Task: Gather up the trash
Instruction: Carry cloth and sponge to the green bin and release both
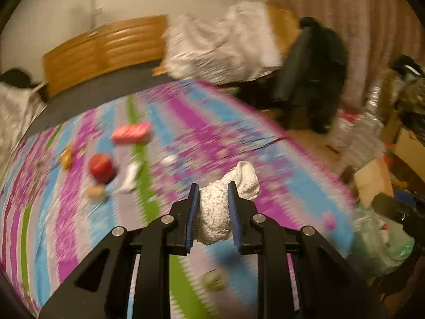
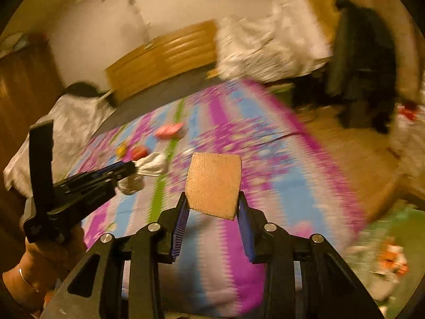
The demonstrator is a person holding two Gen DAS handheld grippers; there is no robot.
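Your left hand-held gripper point(image 1: 213, 195) clamps the soft, light crumpled white paper towel point(image 1: 225, 202) mid-body; your right hand-held gripper point(image 2: 212, 206) pinches the stiff brown sponge square point(image 2: 213, 184) at its lower edge.

Rough white paper wad point(image 1: 215, 210), grainy matt brown card point(image 2: 213, 186), patterned cloth bedspread point(image 1: 186, 122), glossy wooden headboard point(image 1: 106, 50)

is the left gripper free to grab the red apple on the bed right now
Probably not yet: the left gripper is shut on a white crumpled tissue. The path to the red apple on the bedspread looks clear otherwise.
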